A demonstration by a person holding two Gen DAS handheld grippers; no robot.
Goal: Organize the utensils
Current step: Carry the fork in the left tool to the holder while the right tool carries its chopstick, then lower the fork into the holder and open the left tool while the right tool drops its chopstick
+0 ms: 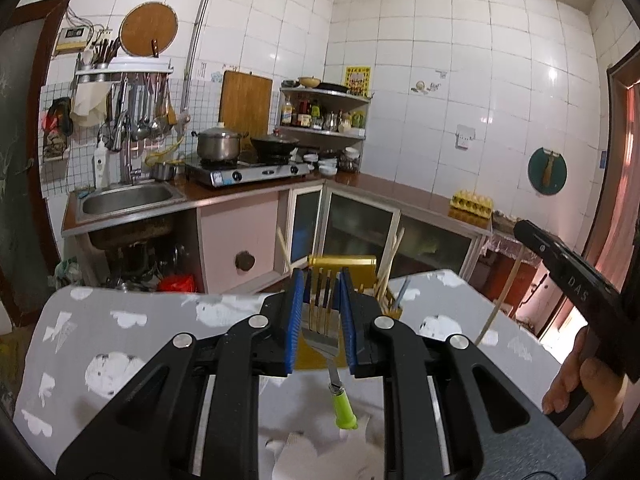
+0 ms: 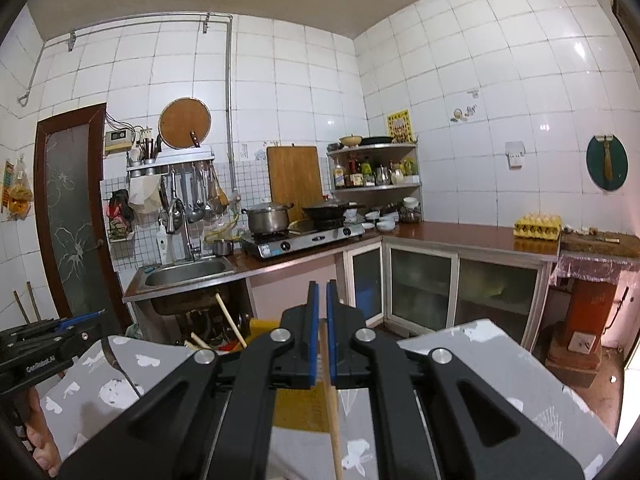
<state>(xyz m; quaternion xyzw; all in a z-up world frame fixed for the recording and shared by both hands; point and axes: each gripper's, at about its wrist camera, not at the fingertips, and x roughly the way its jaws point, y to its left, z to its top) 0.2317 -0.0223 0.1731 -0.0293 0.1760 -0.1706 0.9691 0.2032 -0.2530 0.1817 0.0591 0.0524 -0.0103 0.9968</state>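
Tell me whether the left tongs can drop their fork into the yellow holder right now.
Probably yes. The left tongs grip the green-handled fork by its head, and the yellow holder stands just ahead on the table, with only chopsticks in its right part.

A table (image 1: 120, 332) under a grey cloth with white patches fills the lower half of both views. On it, at its far edge near the frame centre, stands a yellow utensil holder (image 1: 360, 266) with chopsticks (image 1: 390, 268) leaning inside; white paper (image 1: 320, 456) lies at the bottom centre.
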